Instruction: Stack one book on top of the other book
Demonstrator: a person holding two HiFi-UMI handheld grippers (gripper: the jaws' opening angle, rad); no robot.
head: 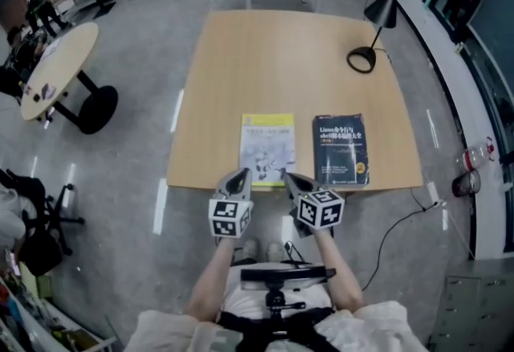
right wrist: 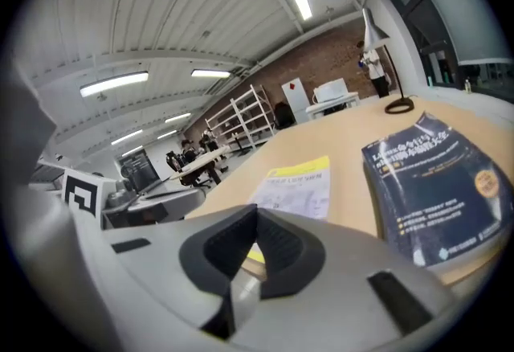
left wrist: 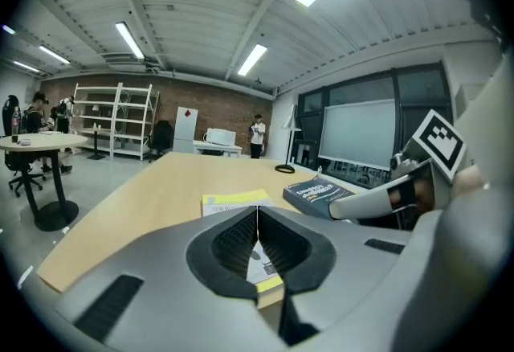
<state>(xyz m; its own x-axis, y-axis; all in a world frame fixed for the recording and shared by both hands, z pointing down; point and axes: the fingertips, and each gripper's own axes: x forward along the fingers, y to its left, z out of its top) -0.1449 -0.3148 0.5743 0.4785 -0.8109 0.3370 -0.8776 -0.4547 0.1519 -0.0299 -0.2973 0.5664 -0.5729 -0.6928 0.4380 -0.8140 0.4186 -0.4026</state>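
Both the left gripper (head: 234,184) and right gripper (head: 296,184) are closed and empty. Yellow book (head: 267,148) lies just beside the blue book (head: 340,149) on the tabletop (head: 241,61), unstacked; all remains.

Only "Linux" and "shell" can be read, on the dark blue book (head: 340,148), at 3 o'clock from the yellow book (head: 267,148).

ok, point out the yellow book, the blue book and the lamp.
yellow book (head: 267,148), head view, middle of its cover.
blue book (head: 340,148), head view, middle of its cover.
lamp (head: 387,6), head view, on its black shade.
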